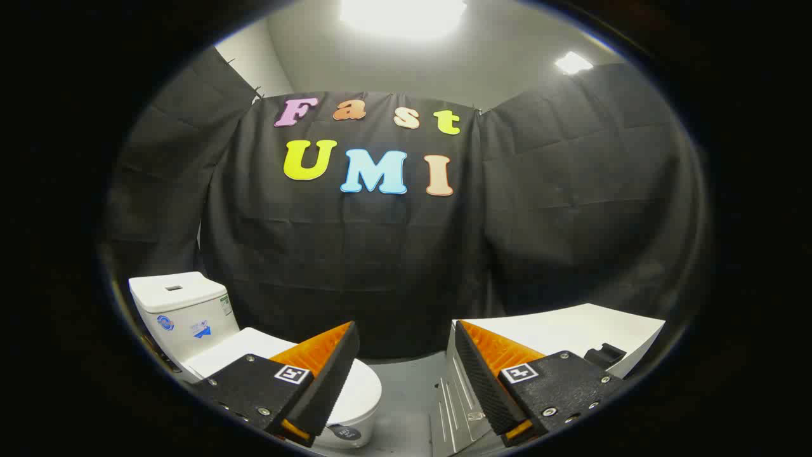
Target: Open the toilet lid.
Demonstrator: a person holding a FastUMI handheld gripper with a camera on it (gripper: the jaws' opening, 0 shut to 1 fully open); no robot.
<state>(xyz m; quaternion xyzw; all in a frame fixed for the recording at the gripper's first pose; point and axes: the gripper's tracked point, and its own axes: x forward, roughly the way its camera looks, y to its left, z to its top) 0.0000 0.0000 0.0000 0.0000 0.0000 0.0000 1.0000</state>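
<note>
Task is judged not started: the toilet lid (254, 352) is seen lying flat and closed on the bowl, untouched. The tool (406, 381) is held with its fingers spread well apart, nothing between them, no contact made with anything. The toilet (190, 324) is located beyond and partly behind the left finger, low against the booth's black cloth wall (380, 254); the white tank (181, 304) is stood at the rear, and the lid's rounded front rim (366, 387) is seen just beside the left finger's inner face. What is left, by judgement: the tool has to be swung left and lowered to the front rim, the lid's edge has to be caught or hooked, and then the lid has to be raised back toward the tank. Open floor (409, 393) is seen between the fingers, so room for the approach is judged adequate from the front. A white desk (571, 333) with a metal-looking panel (453, 400) on its near side is placed beyond the right finger, near the toilet; the gap between them is judged narrow, so a sideways swing to the right should be avoided. A small dark object (602, 354) is seen on the desk; it cannot be identified. Lid travel is bounded by the tank behind.
</note>
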